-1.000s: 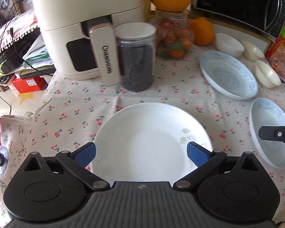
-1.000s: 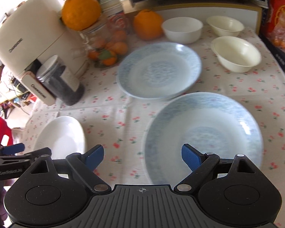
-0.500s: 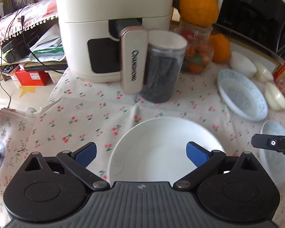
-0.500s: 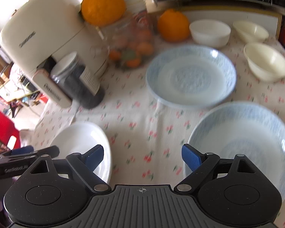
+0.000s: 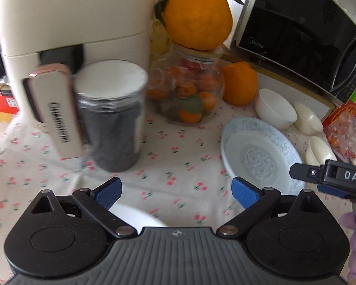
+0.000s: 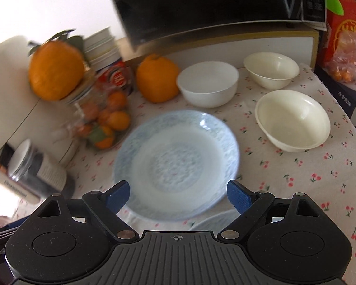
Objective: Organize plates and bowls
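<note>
A: Back left — cream air fryer (image 5: 66,23), its handle (image 5: 54,111) jutting forward, blurred.

B: Just beside the handle, a clear jar (image 5: 111,116) of dark contents, white lid on.

A: Glass jar (image 5: 189,90) of small oranges, a large orange (image 5: 198,15) sitting on top. A second large orange (image 5: 239,83) rests on the cherry-print cloth (image 5: 173,156) over the surface.

B: Black microwave (image 5: 303,30) at the back right — raised on a white stand (image 6: 237,47). Red box (image 6: 346,23) and a bag of small orange fruit (image 6: 348,57) at far right.

A home kitchen: microwave (image 5: 303,33), air fryer (image 5: 66,23), floral tablecloth (image 5: 173,152).
</note>
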